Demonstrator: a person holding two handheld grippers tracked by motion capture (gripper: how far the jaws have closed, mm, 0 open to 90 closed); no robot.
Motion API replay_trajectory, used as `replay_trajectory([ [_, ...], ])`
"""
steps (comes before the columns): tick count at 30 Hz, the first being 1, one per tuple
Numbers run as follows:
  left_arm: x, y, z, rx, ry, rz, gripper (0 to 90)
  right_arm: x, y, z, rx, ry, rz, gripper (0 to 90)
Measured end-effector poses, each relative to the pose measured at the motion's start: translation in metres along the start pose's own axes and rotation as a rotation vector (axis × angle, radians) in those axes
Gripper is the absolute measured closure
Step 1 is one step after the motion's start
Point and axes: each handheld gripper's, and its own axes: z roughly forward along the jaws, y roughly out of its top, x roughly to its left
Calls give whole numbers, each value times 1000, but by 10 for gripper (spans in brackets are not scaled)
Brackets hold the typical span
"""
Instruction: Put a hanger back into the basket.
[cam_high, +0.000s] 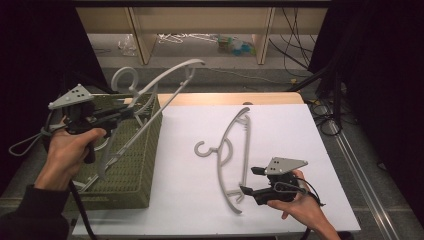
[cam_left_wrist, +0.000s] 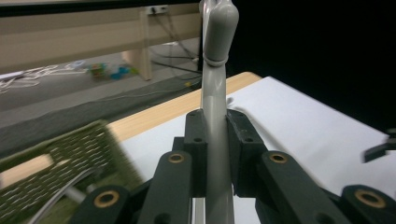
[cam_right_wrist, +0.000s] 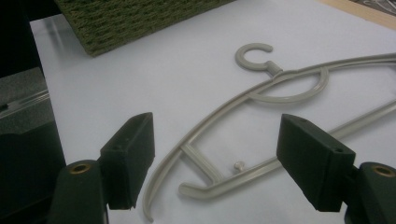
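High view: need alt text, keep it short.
The left gripper is shut on a grey hanger, holding it in the air above an olive mesh basket at the table's left. The right gripper, jaws open, rests on the white table beside the end of a second grey hanger that lies flat.

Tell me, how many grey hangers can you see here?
2. One hanger is gripped by the left tool, lifted above the green basket. The other hanger lies flat on the white table, before the open right tool. More may hide inside the basket.
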Motion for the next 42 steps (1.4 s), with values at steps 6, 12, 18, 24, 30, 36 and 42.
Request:
replay_trajectory([
  [6,34,-20,-3,23,79,-48,791,-2,-1,1,6,-4,10,286],
  [12,55,-36,-9,26,123,-66,791,-2,-2,0,1,-6,13,277],
  [18,69,-47,-17,30,149,-64,791,-3,-2,1,1,-7,20,273],
  [24,83,-59,-22,51,166,-47,791,-3,-2,2,5,-1,20,274],
  [30,93,-67,-27,77,164,-14,791,-3,-3,4,18,2,24,274],
  [36,99,-76,-29,88,185,-7,791,-3,-4,4,21,2,23,274],
  [42,101,-83,-30,119,188,14,791,-4,-4,3,18,4,25,274],
])
